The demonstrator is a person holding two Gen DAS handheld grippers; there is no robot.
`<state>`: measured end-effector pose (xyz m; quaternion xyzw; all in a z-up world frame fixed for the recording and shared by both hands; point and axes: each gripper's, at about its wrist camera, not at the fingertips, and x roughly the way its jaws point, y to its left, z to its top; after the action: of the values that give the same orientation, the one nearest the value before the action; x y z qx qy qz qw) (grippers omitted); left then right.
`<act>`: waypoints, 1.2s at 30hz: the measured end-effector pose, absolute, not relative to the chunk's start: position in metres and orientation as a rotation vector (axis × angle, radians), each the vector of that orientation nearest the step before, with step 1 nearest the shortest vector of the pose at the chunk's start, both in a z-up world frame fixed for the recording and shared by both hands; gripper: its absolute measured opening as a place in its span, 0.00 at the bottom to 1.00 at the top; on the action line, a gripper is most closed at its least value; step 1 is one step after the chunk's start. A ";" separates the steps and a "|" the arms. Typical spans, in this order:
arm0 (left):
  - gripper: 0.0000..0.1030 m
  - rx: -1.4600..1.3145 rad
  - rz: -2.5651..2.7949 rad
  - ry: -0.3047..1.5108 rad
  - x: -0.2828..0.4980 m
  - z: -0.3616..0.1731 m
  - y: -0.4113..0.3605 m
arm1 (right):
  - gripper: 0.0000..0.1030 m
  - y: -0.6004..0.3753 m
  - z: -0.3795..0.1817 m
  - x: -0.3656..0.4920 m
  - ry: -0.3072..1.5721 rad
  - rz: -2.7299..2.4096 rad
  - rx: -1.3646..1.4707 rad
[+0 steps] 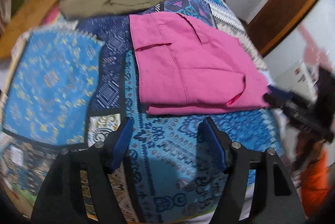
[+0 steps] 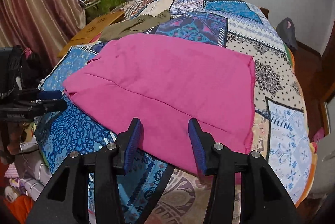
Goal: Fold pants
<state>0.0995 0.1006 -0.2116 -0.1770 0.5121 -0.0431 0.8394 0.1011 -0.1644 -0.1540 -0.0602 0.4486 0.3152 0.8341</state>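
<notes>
**Take the near edge cleanly before the next fold**

Your left hand-held gripper point(image 1: 165, 140) hangs over the quilt of the bed point(image 1: 52, 81), jaws spread wide and empty, just short of the near folded edge of the pants point(image 1: 188, 65). From that side the pants lie already doubled: a thick fold line faces you, with a pocket slit and a seam showing on top. The view is blurred, so I cannot tell how many layers are stacked there.

Judging from this, the pants are partly folded and one more fold remains. Bring the left jaws down low along the quilt and slide one finger under the whole stack at the near left corner, so you lift all layers together and not only the top one.

Your right hand-held gripper point(image 2: 165, 140) is also wide and holds nothing. Its tips sit over the near edge of the pants, which spread flat toward the far side of the bed, with the hem edge on the right. Pinch near the right corner, matching the height of the left grip, then carry both corners over evenly so the edges line up.

An olive garment point(image 2: 134, 25) lies near the far edge; keep the fold clear of it.
</notes>
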 end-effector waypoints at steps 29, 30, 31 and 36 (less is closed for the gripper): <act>0.64 -0.745 -0.128 1.032 0.154 -0.220 0.113 | 0.54 -0.170 -0.161 0.107 0.943 0.682 -0.096; 0.60 -0.732 -0.110 1.031 0.156 -0.221 0.111 | 0.54 -0.170 -0.162 0.108 0.943 0.682 -0.095; 0.54 -0.719 -0.096 1.031 0.158 -0.222 0.111 | 0.54 -0.170 -0.162 0.108 0.942 0.681 -0.093; 0.31 -0.633 -0.039 1.027 0.165 -0.222 0.106 | 0.54 -0.172 -0.163 0.111 0.948 0.681 -0.078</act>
<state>0.1651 0.1060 -0.2220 -0.2975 0.4829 -0.0182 0.8234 0.1108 -0.1719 -0.1630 -0.0367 0.4473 0.3216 0.8337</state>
